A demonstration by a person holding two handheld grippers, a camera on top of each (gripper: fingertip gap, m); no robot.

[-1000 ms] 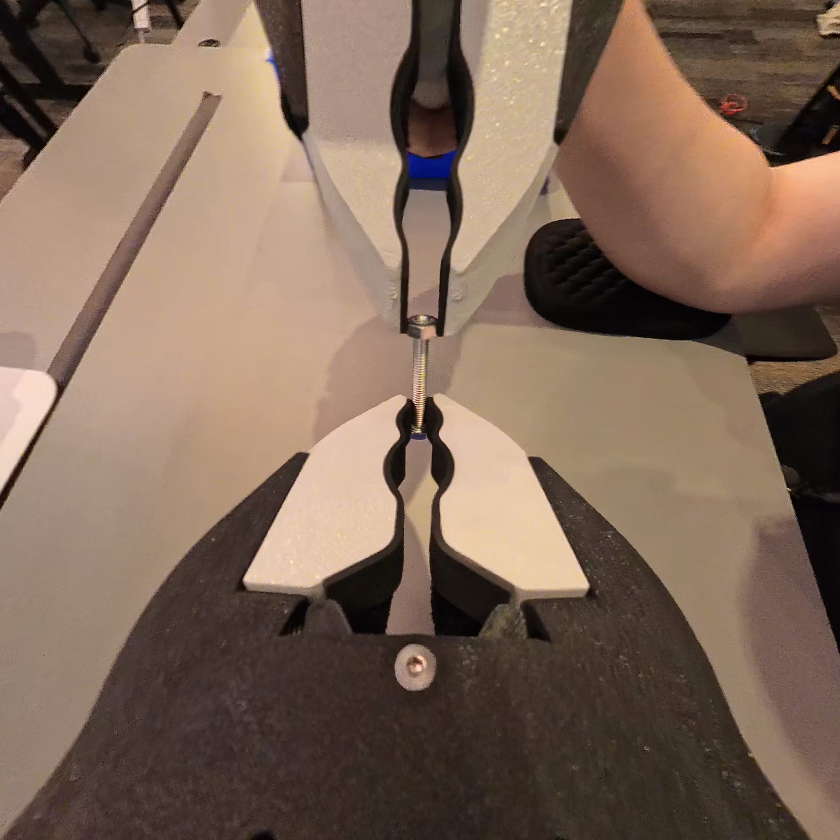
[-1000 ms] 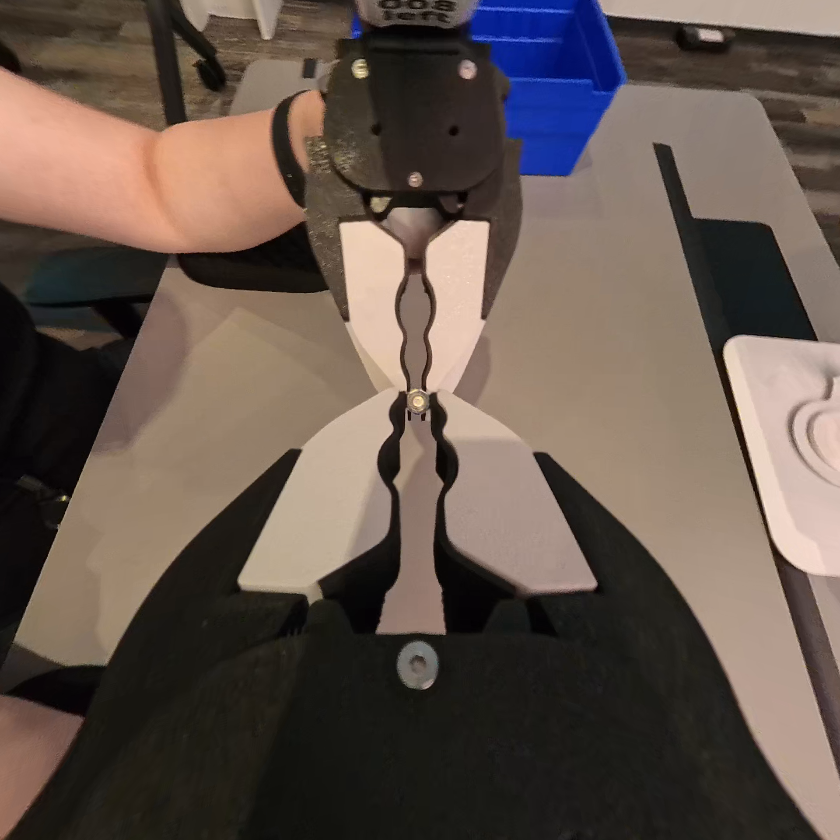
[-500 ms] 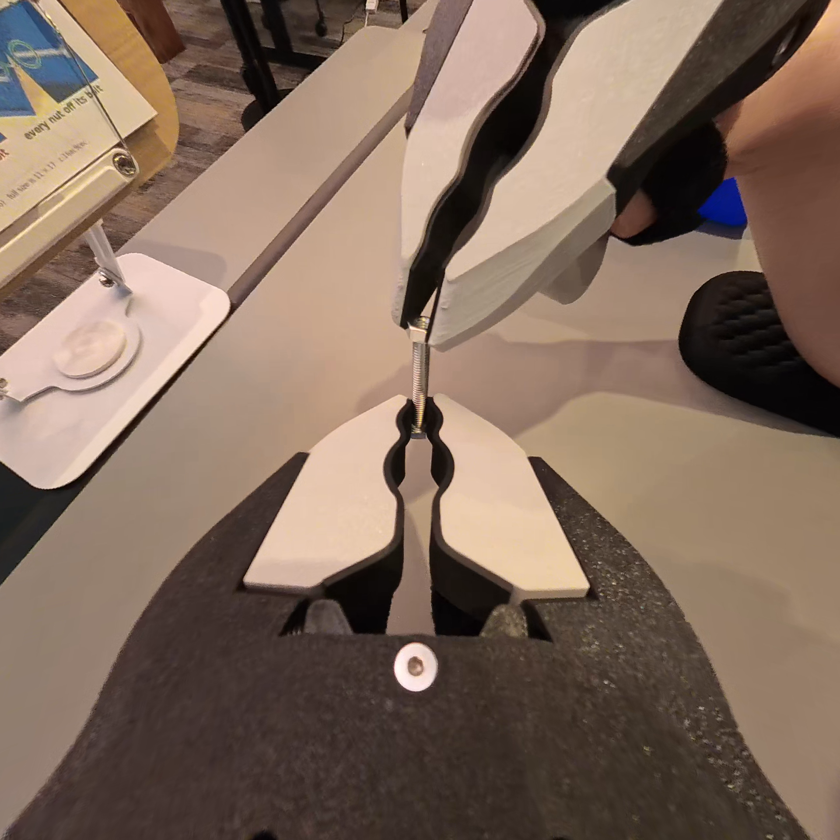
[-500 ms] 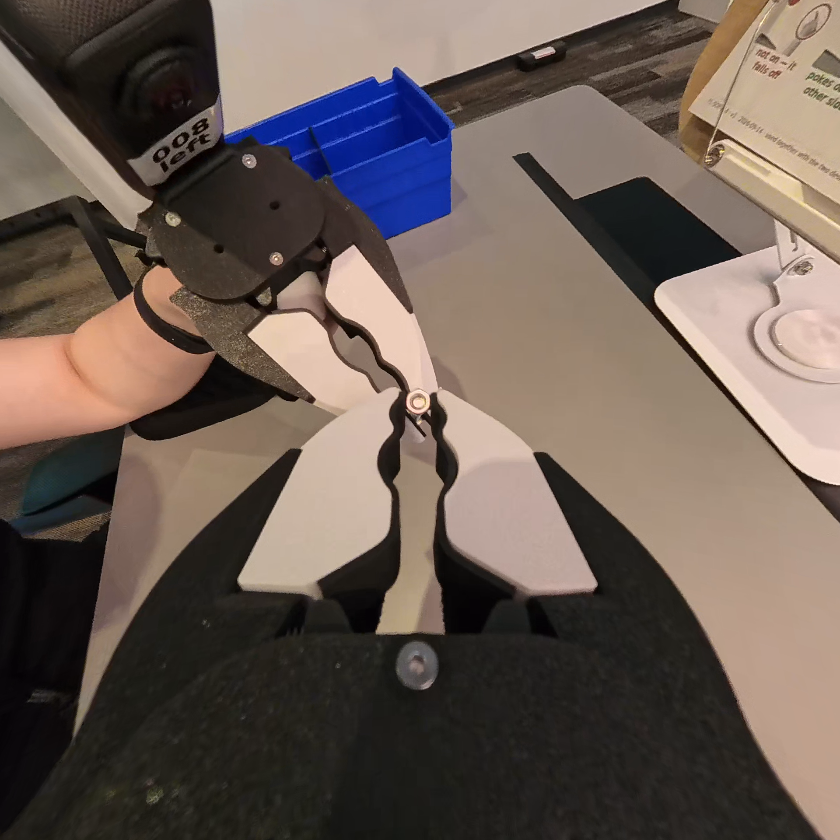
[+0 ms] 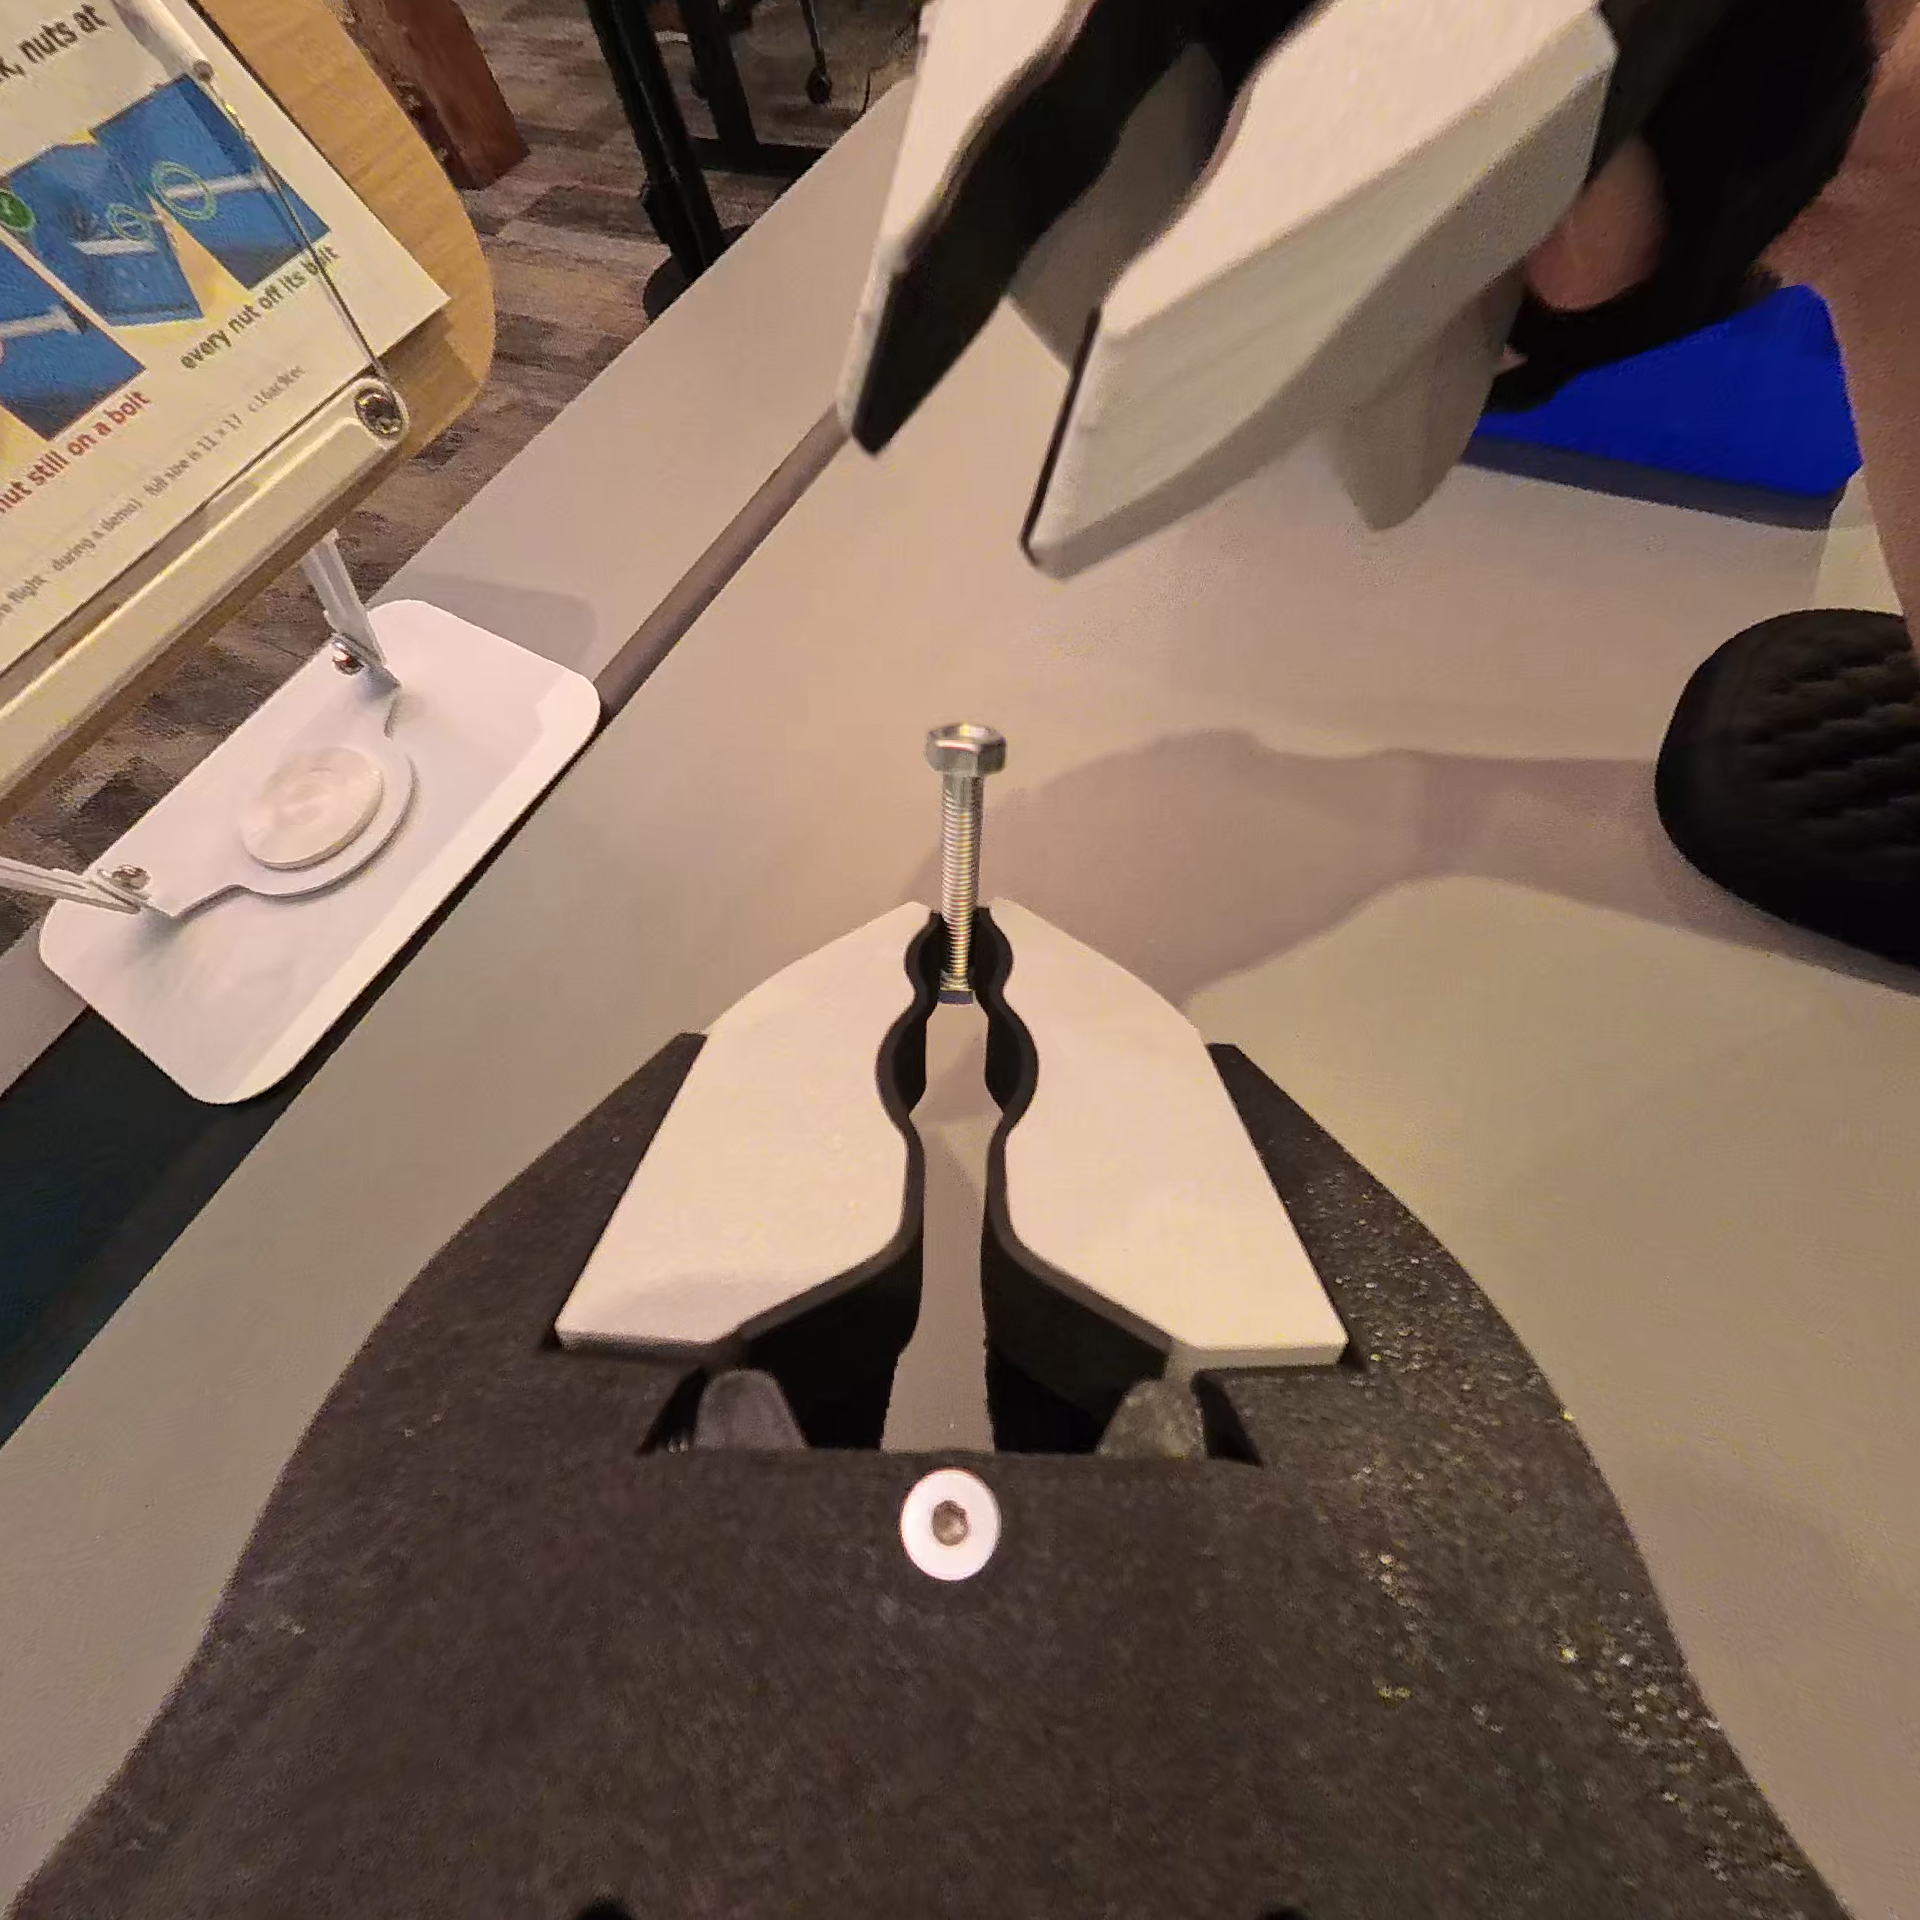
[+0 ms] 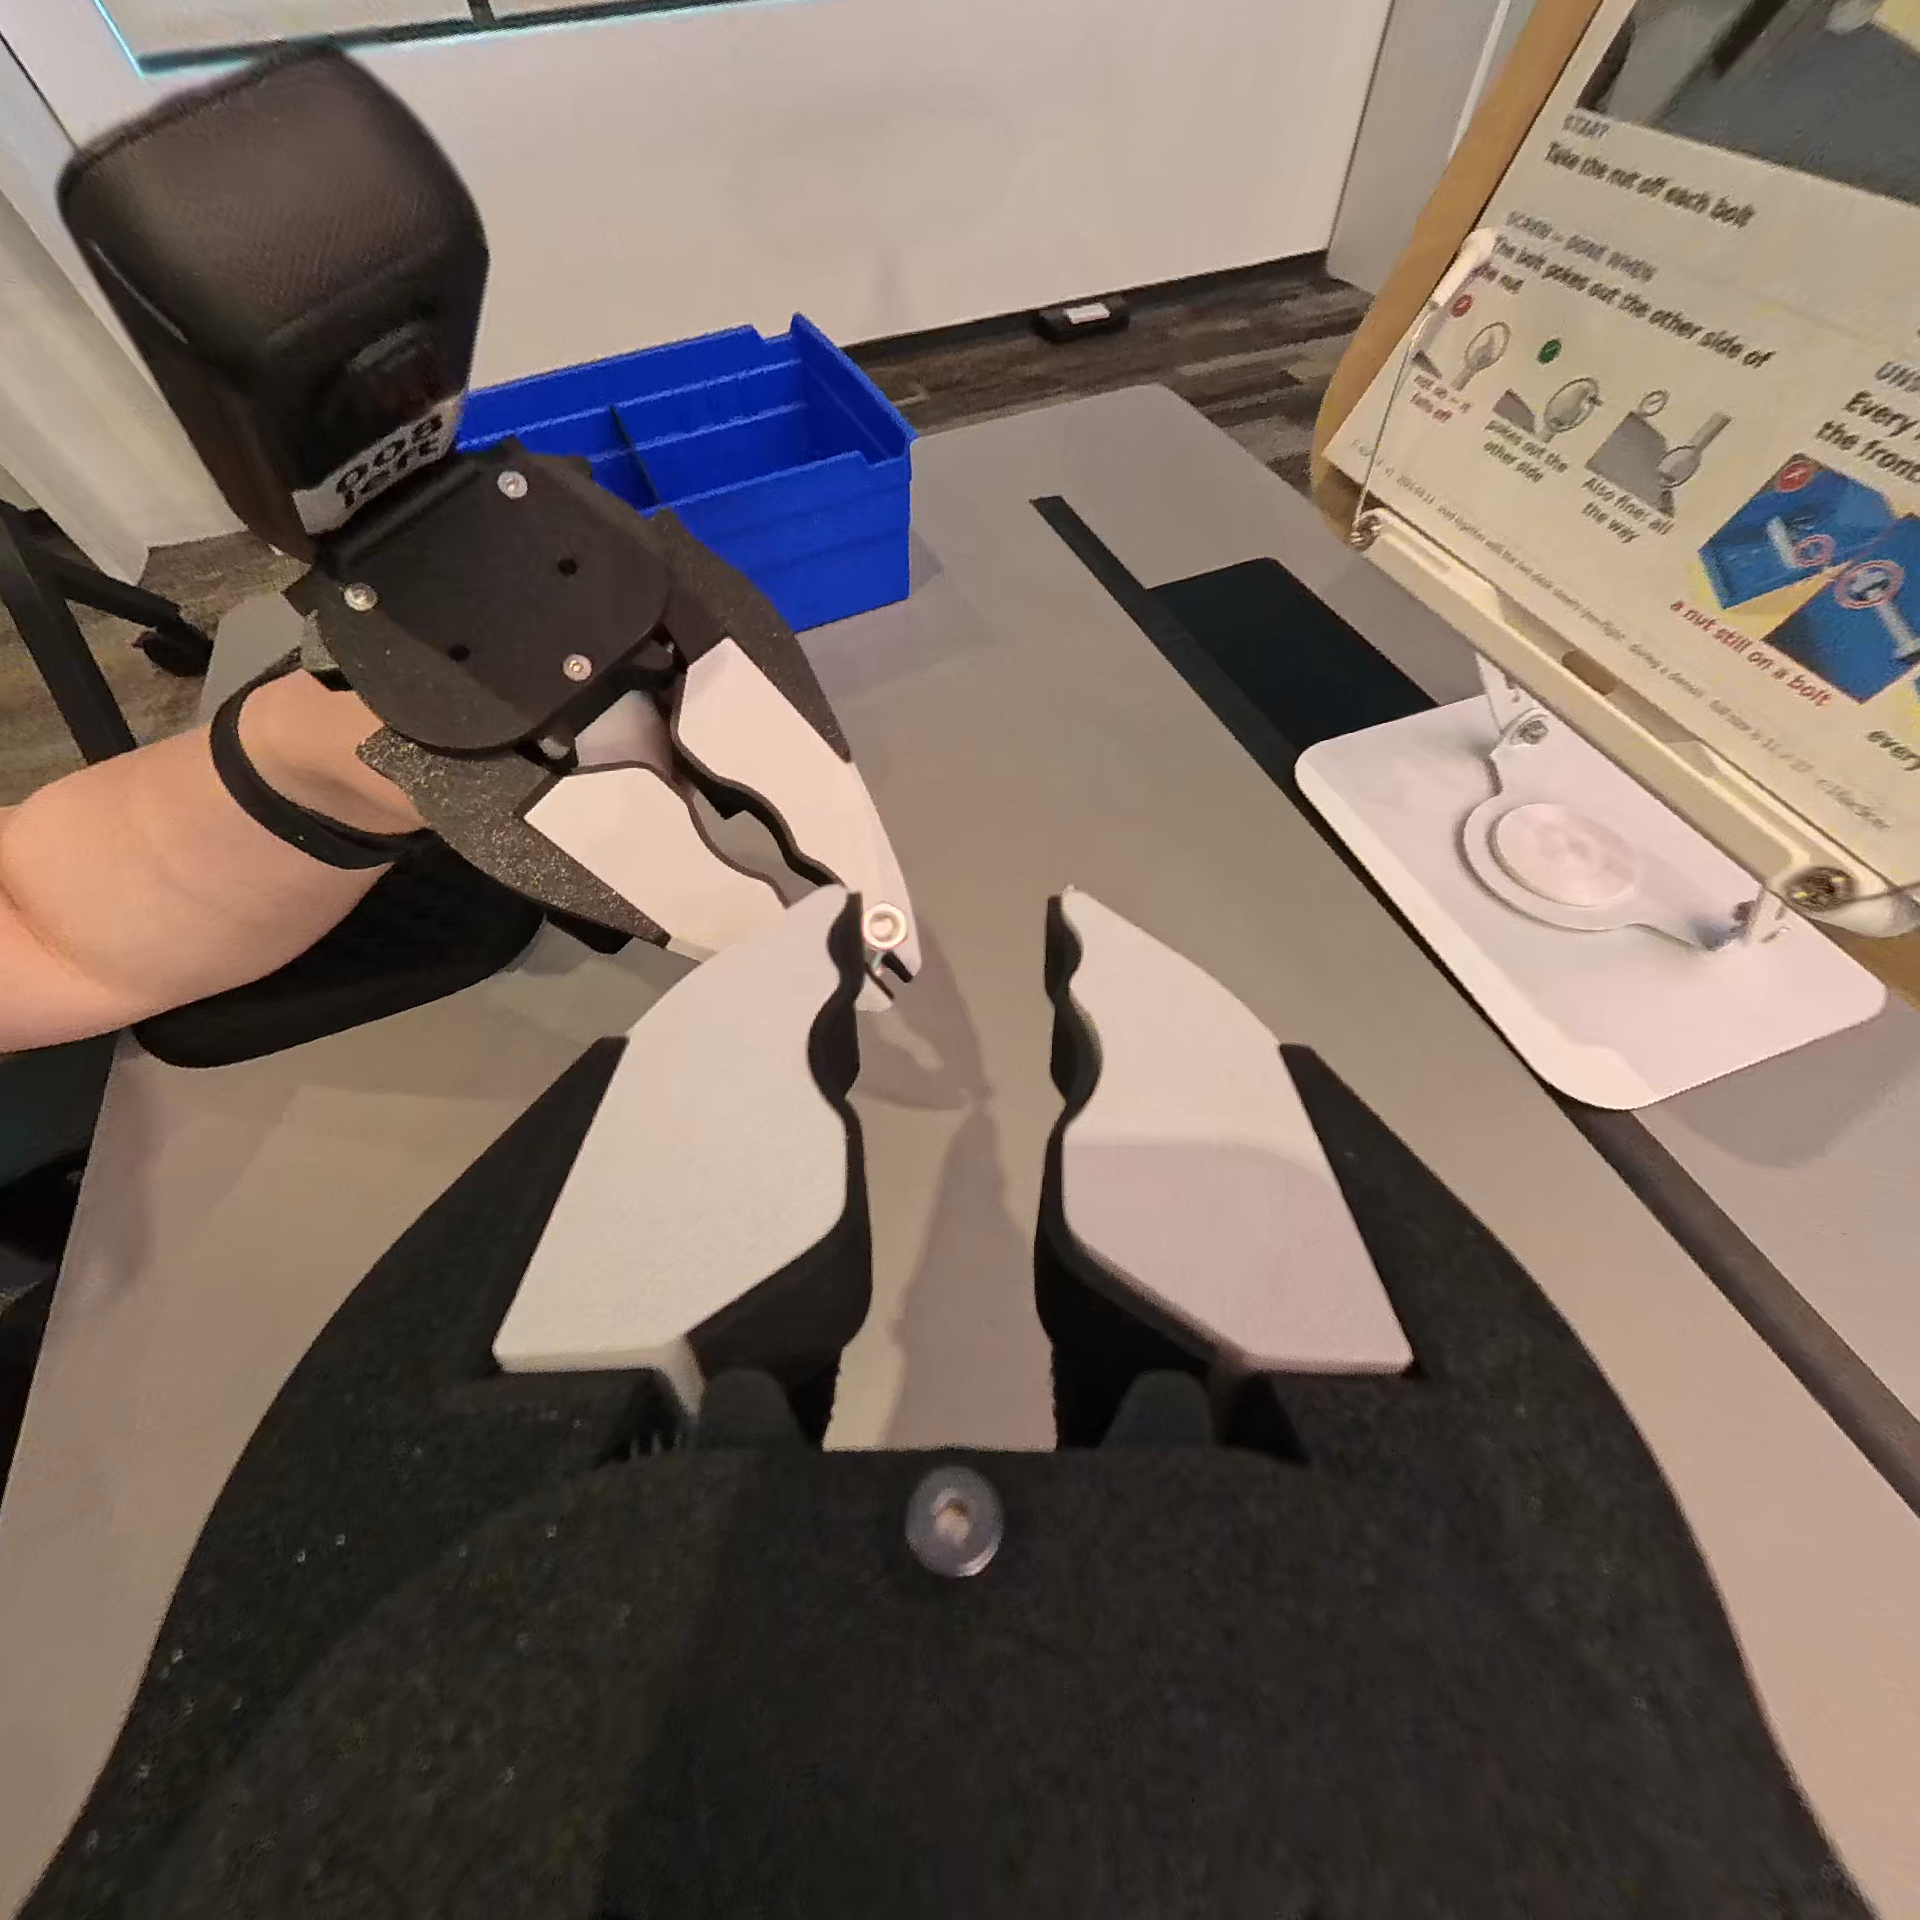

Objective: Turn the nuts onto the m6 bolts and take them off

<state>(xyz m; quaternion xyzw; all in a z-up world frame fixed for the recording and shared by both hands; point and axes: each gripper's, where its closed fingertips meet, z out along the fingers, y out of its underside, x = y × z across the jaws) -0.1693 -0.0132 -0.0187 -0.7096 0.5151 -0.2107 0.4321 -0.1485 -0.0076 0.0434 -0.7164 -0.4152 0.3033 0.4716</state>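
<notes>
Clamping the bolt (image 5: 958,871) by its threaded end, the left gripper (image 5: 958,935) had its jaws drawn narrow around the shank, and the bolt stood out from its fingertips with the hex head (image 5: 965,750) at the far end, above the grey table (image 5: 727,644). Whether a nut sat on the gripped end could not be told. The right gripper (image 6: 951,951) hung beyond the bolt's head and clear of it, jaws spread wide and holding nothing; in the right wrist view the head (image 6: 884,925) showed just beside its left finger (image 6: 727,1091). Left of the bolt, in the left wrist view, a white stand (image 5: 312,831) carried an instruction card (image 5: 156,312). Beyond the bolt sat a blue bin (image 6: 727,468), and to its right a black pad (image 5: 1808,769) lay on the table.
</notes>
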